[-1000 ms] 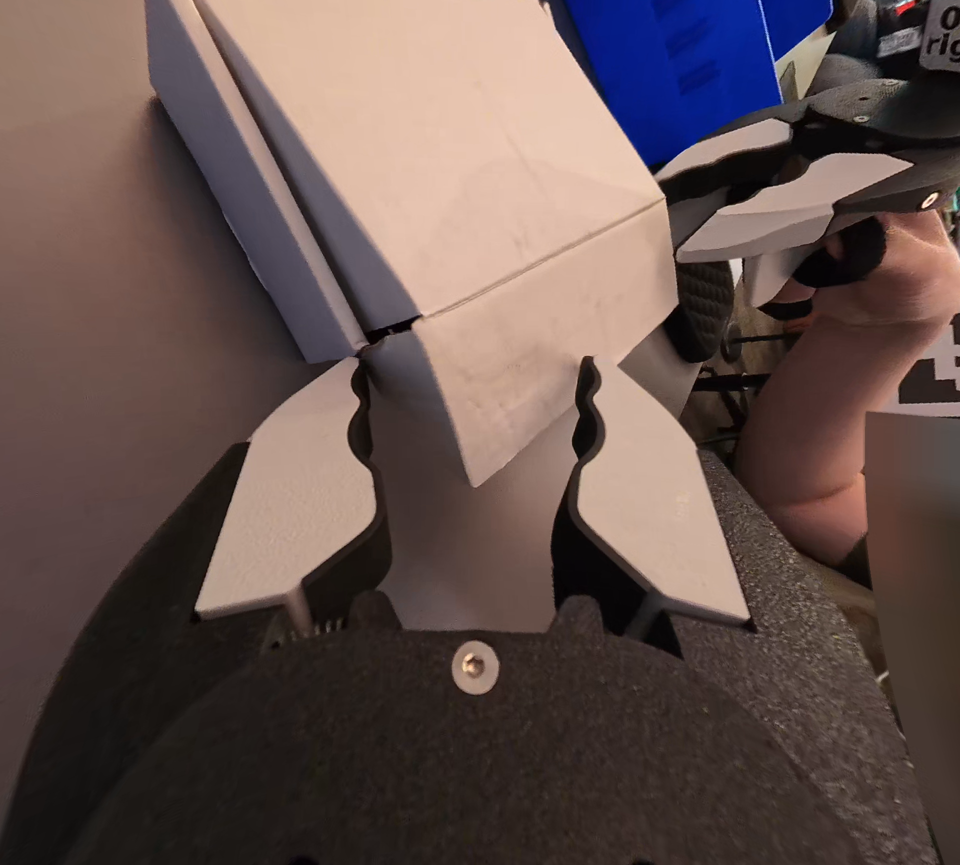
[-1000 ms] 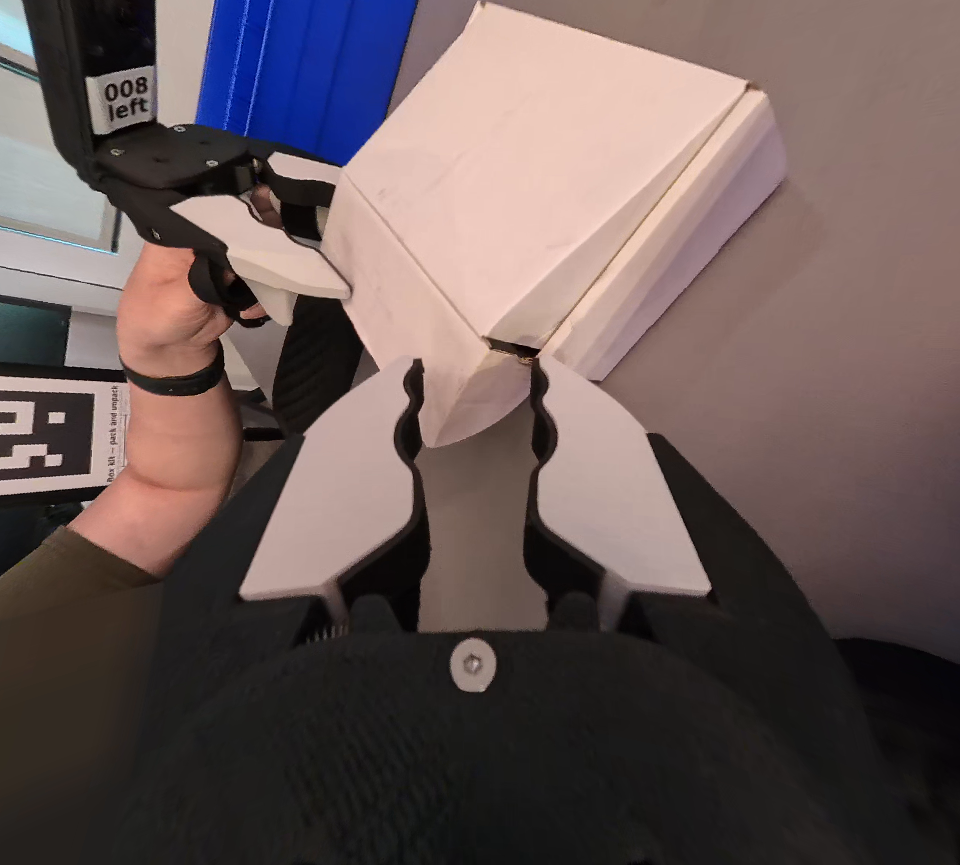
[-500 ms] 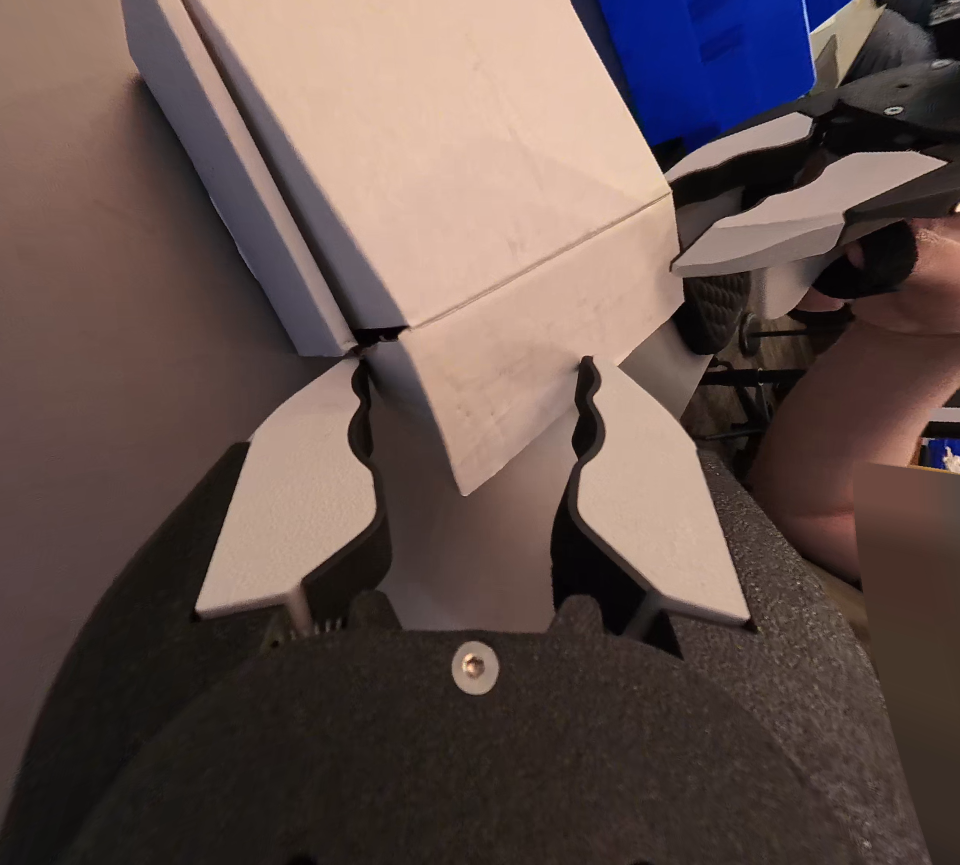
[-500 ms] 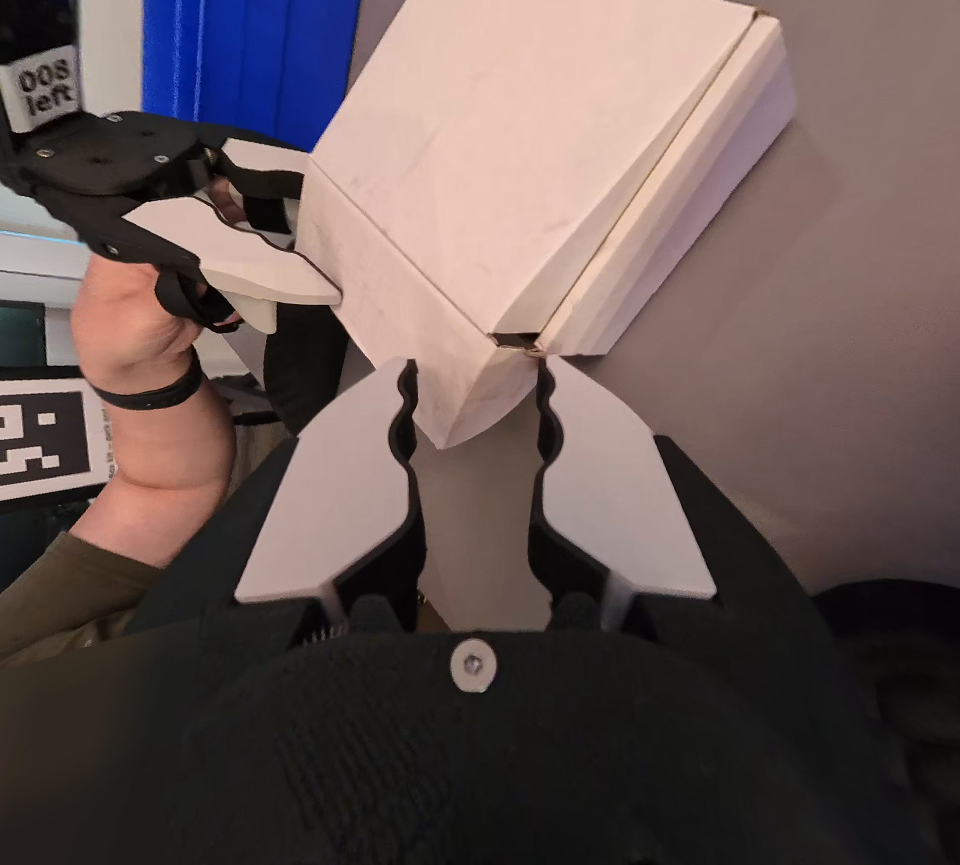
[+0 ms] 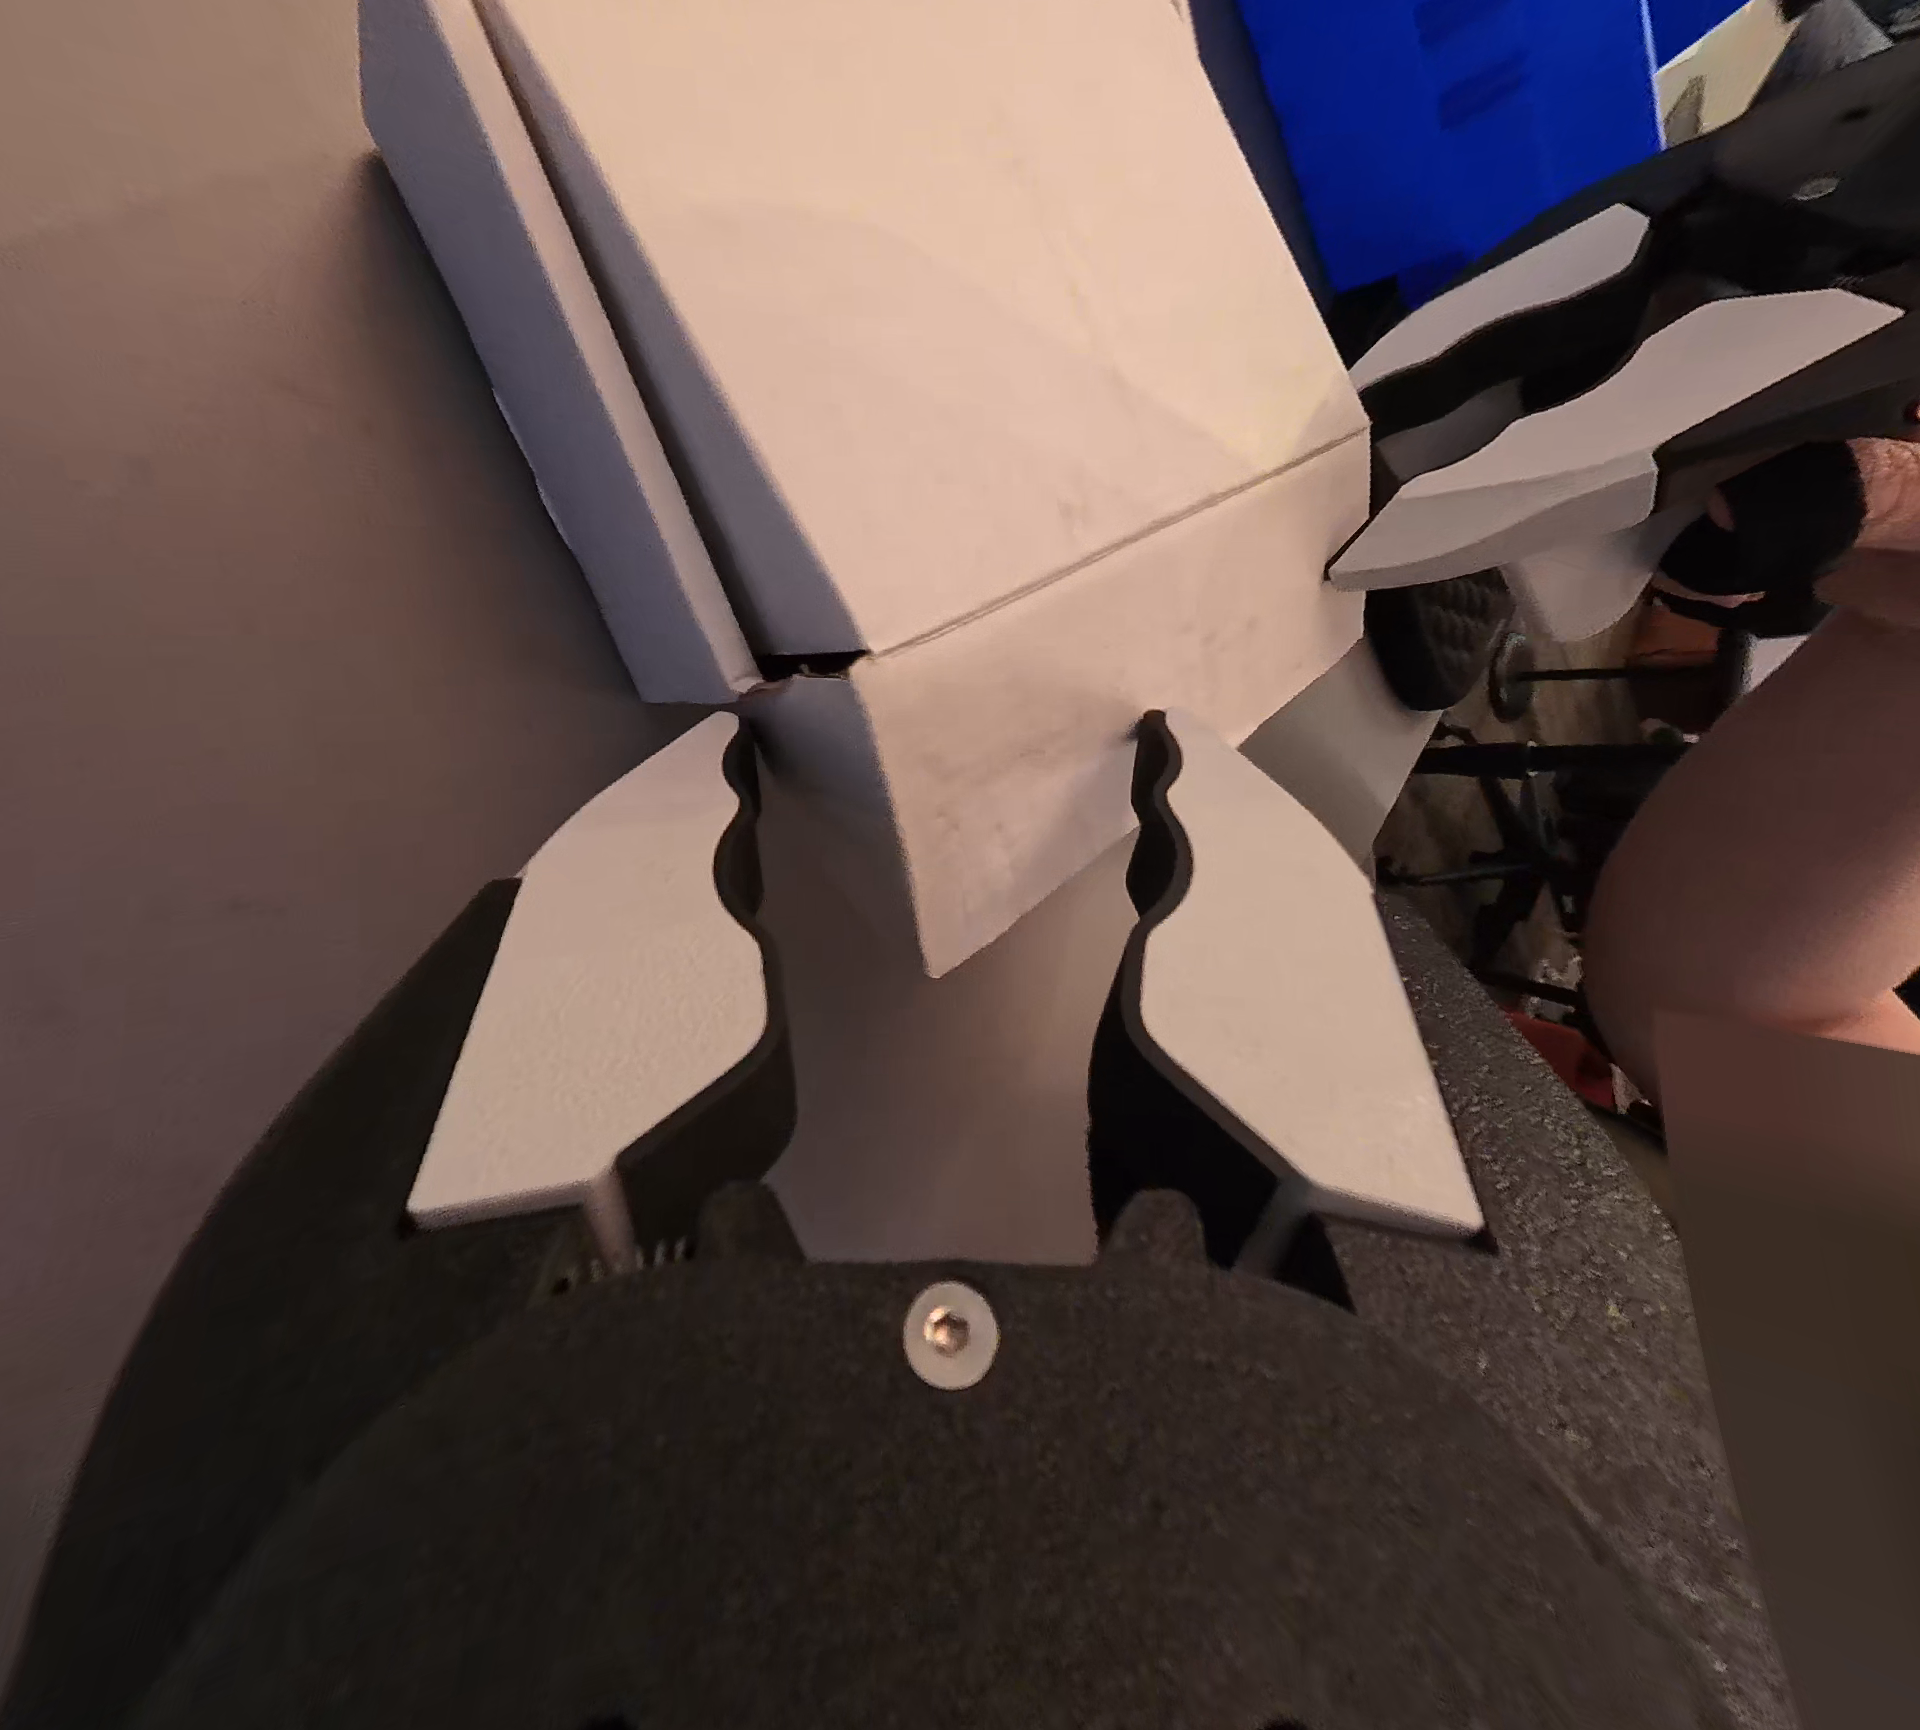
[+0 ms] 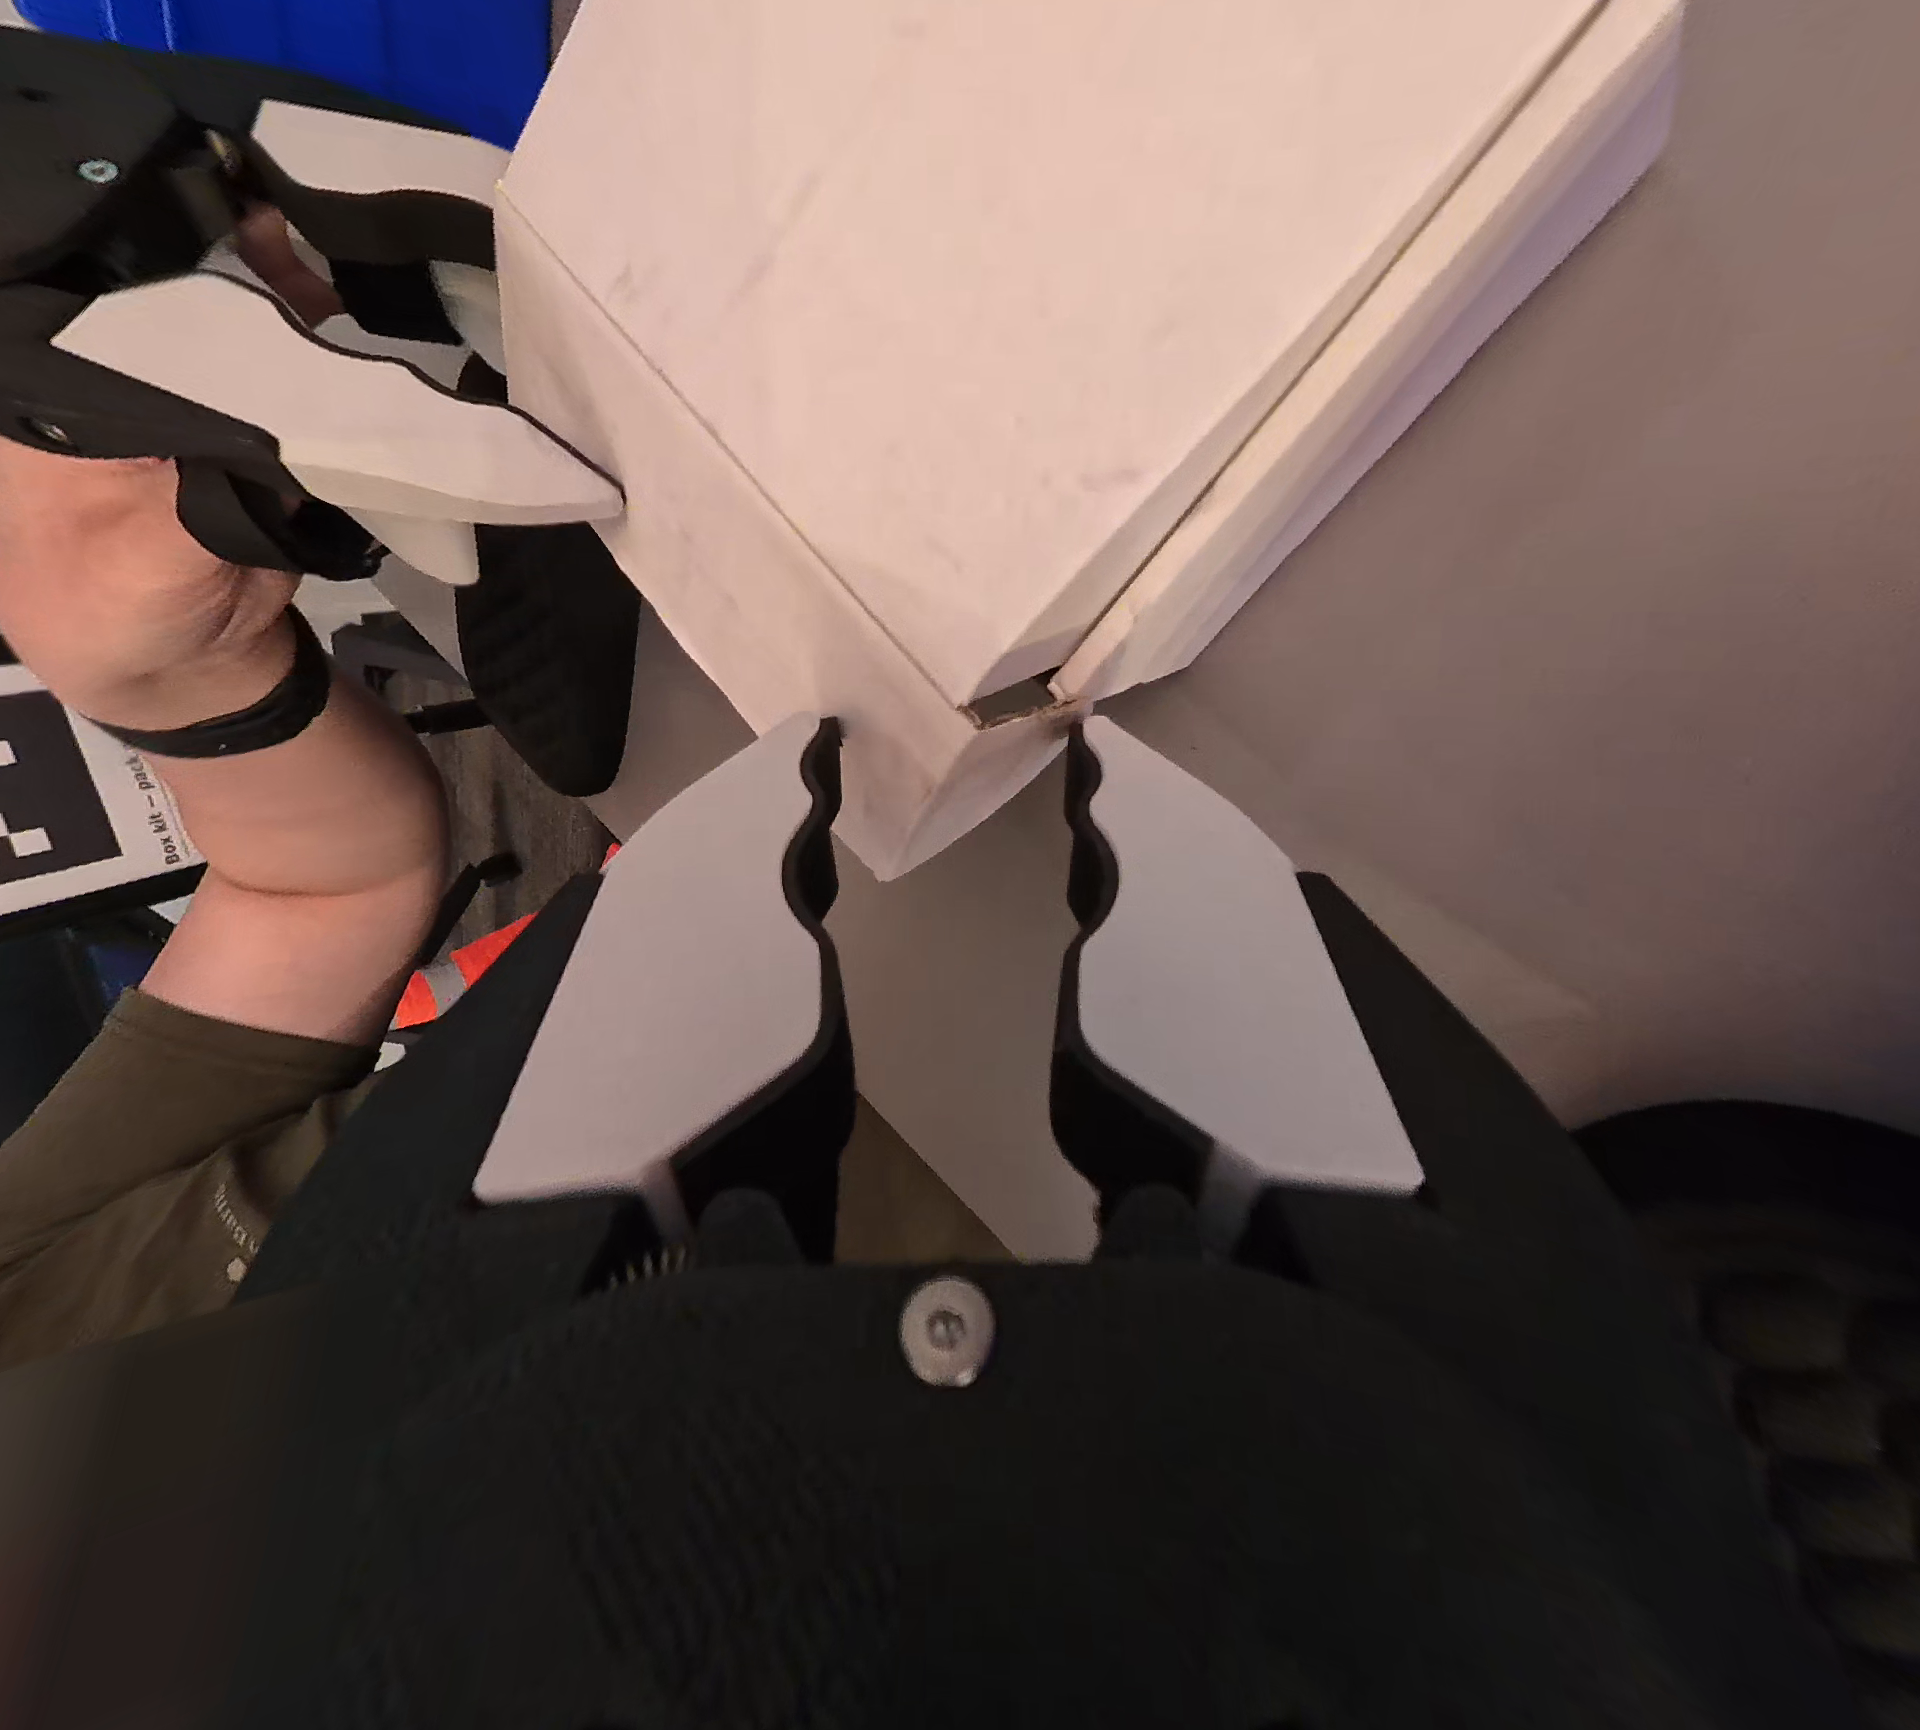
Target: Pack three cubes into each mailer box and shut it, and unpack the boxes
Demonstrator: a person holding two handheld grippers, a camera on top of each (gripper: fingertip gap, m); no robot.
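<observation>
A white box (image 5: 914,246) lies on a grey table (image 5: 208,433), blue bins (image 5: 1455,18) behind. Both the left gripper (image 5: 940,735) and the right gripper (image 6: 951,735) are held with jaws apart, a front corner of the box's flap set between each pair.

Beyond the far edge of your smooth grey tabletop (image 5: 208,433) stands a bright blue ribbed plastic panel (image 5: 1455,18). Past its near edge you see a black-and-white square-patterned marker card (image 6: 52,807), an orange object (image 6: 468,974) and a dark textured wheel-like shape (image 5: 1439,641).

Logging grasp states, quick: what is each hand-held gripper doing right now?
Left hand-held gripper: open, straddling the white mailer box's front-flap corner.
Right hand-held gripper: open, straddling its other corner.
</observation>
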